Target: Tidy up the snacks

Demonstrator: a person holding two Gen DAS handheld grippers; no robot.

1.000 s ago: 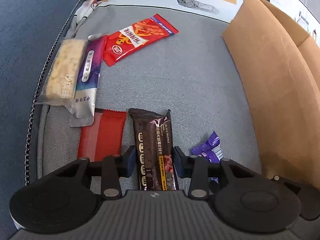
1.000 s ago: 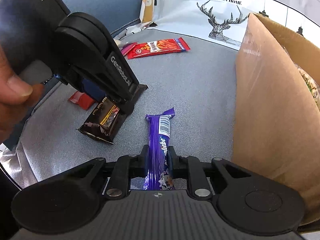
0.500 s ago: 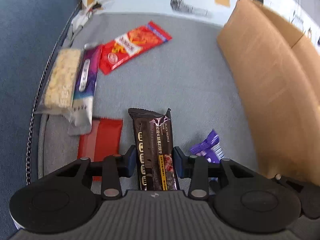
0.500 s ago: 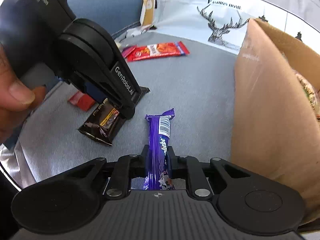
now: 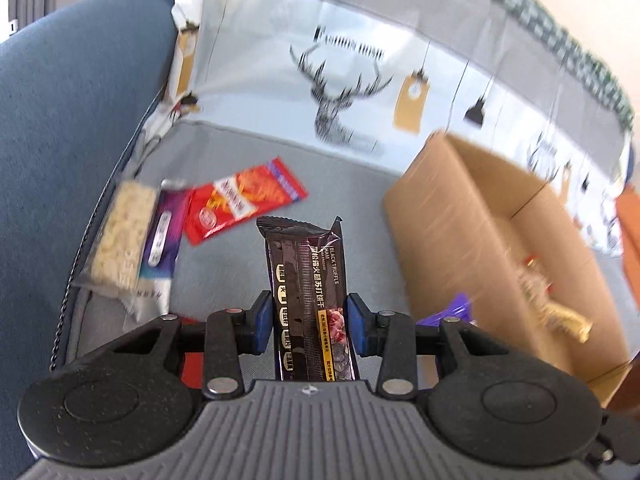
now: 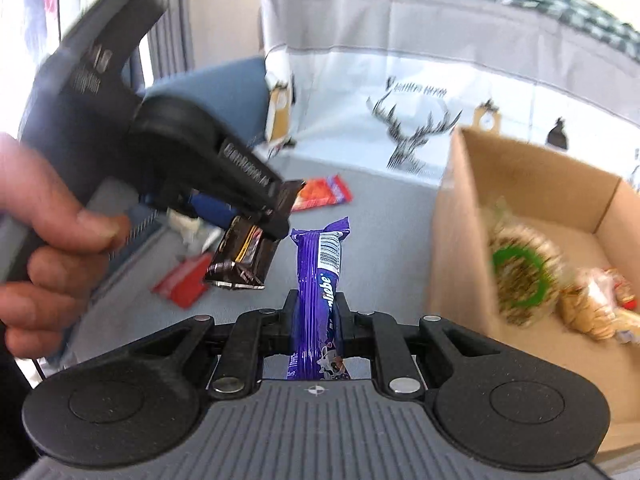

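Above the grey cushion, left gripper clamps a black truffle cracker pack; right gripper pinches a purple chocolate bar

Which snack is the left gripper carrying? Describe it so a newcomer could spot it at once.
Start at the open brown cardboard box on the grey cushion. Beside it the left gripper is shut on a long dark brown glossy snack bar wrapper, lifted off the cushion. Its yellow stripe and "Black Truffle" print separate it from the purple chocolate bar in the right gripper.
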